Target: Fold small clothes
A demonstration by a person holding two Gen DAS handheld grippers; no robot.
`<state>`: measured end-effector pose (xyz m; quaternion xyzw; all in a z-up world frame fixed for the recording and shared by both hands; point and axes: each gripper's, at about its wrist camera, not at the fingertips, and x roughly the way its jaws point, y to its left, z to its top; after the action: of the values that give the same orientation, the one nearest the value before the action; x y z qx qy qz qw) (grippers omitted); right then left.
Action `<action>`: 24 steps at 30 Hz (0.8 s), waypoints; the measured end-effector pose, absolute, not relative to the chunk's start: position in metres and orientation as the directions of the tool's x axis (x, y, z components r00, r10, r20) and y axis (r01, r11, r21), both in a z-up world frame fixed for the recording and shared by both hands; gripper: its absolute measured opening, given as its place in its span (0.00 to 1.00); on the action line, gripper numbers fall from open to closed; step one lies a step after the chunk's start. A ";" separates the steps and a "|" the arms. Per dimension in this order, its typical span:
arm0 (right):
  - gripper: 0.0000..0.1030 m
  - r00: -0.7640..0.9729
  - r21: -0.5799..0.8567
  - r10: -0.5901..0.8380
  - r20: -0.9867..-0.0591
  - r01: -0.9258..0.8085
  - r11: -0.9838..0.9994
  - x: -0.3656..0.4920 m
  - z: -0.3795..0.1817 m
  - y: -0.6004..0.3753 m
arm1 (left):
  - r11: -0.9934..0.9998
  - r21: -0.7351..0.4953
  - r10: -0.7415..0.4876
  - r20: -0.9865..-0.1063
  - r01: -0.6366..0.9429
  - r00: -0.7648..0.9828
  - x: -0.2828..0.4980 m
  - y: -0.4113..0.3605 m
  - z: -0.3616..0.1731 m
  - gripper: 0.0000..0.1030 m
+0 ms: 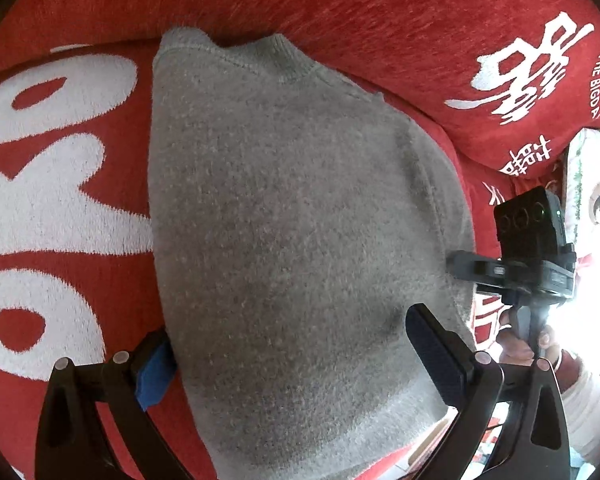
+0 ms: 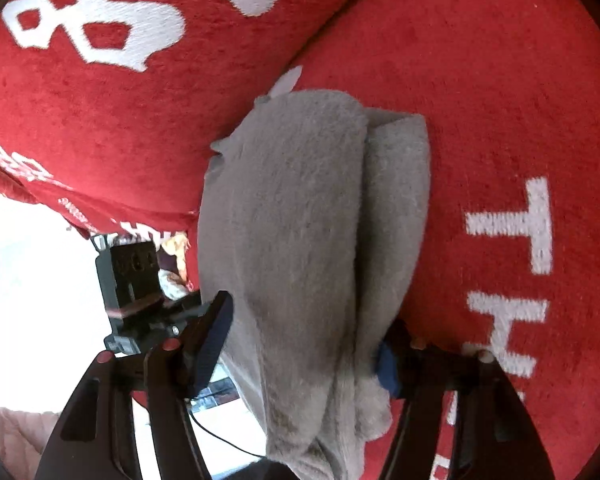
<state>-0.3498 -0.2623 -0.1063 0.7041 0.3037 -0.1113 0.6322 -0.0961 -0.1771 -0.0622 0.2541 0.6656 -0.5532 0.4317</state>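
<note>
Item one: grey knit garment, small, fuzzy, ribbed at the neck edge. It lies on a red cover with large white lettering, its neck end up against a red cushion printed with white characters. In the right wrist view the garment appears folded lengthwise, one long flap lying over the other, with a narrower layer showing along its right side.

Item two: my left gripper. Fingers stand wide apart, one on each side of the garment's near end. The left pad, blue-faced, sits at the cloth's edge on the cover; the right pad rests on or just over the grey knit. I cannot tell if either presses on the cloth; nothing is clamped.

Item three: my right gripper. Fingers partly apart, straddling the near end of the folded garment, cloth bunched between them. The right pad touches the knit; the left pad lies just at its other edge. Whether the cloth is truly pinched I cannot tell.

Item four: each gripper is visible in the other's view, beside the garment, with a hand on the handle.

Item five: a patterned cushion with a cartoon figure, at the far right edge, beyond the red cushion.
</note>
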 end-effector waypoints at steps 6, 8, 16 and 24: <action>0.31 0.792 0.803 0.225 -0.568 0.593 -0.057 -0.353 -0.093 -0.249 | 0.258 -0.510 -0.195 -0.859 0.820 -0.473 -0.094 -0.170 -0.045 0.49; 0.30 0.815 0.823 0.210 -0.539 0.563 -0.071 -0.351 -0.085 -0.244 | 0.260 -0.545 -0.216 -0.837 0.797 -0.502 -0.087 -0.164 -0.039 0.44; 0.30 0.849 0.856 0.178 -0.498 0.514 -0.058 -0.332 -0.038 -0.219 | 0.200 -0.619 -0.285 -0.779 0.760 -0.559 -0.084 -0.142 0.006 0.44; 0.30 0.871 0.876 0.169 -0.462 0.477 -0.067 -0.321 0.005 -0.175 | 0.177 -0.624 -0.314 -0.768 0.761 -0.557 -0.058 -0.089 0.055 0.44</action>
<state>-0.3211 -0.1748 0.0053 0.7204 0.2242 -0.1196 0.6453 -0.0581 -0.0889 0.0547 0.1768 0.6313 -0.6166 0.4359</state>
